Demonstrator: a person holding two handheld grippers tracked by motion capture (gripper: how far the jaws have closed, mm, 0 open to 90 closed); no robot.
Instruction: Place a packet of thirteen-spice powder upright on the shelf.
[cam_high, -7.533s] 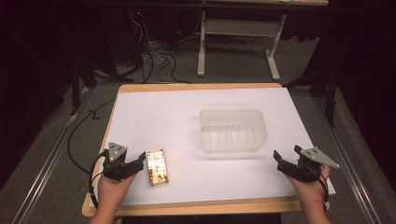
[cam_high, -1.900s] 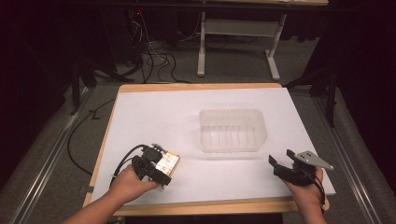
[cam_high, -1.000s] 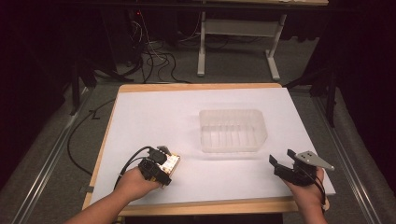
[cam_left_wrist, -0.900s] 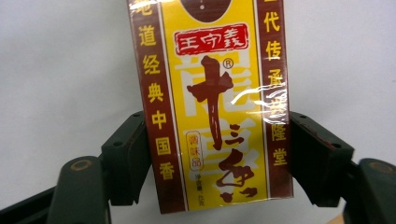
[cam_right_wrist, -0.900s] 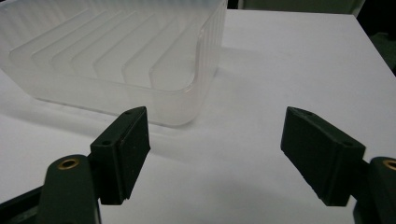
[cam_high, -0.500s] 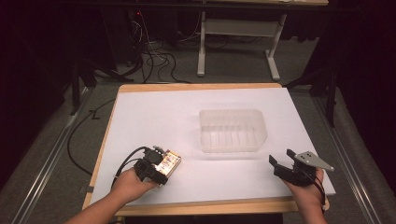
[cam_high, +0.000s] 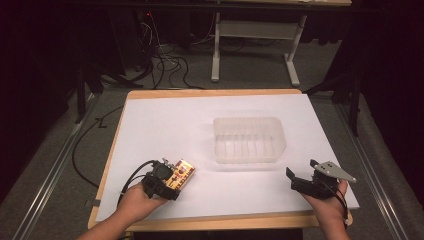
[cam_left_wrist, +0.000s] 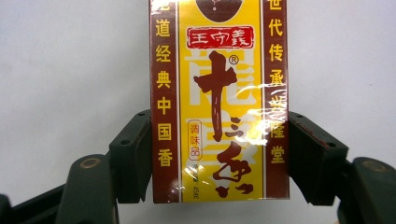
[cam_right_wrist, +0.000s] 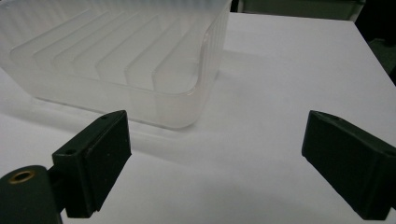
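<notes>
The left hand-held gripper (cam_left_wrist: 219, 158) had its jaws pressed against both long sides of the yellow and red seasoning packet (cam_left_wrist: 219, 102), which lay flat on the white surface (cam_high: 165, 125) near its near left corner. The right hand-held gripper (cam_right_wrist: 217, 163) sat at the near right with nothing between its jaws, which had just been opening wide. The clear plastic container (cam_high: 249, 140) stood just beyond it, near the surface's middle.

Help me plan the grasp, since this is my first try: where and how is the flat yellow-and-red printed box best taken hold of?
Grip the flat yellow-and-red printed box across its two long red side edges near one short end, approaching along its length, as the left gripper does. Those edges are straight and parallel, and it lies flat.
</notes>
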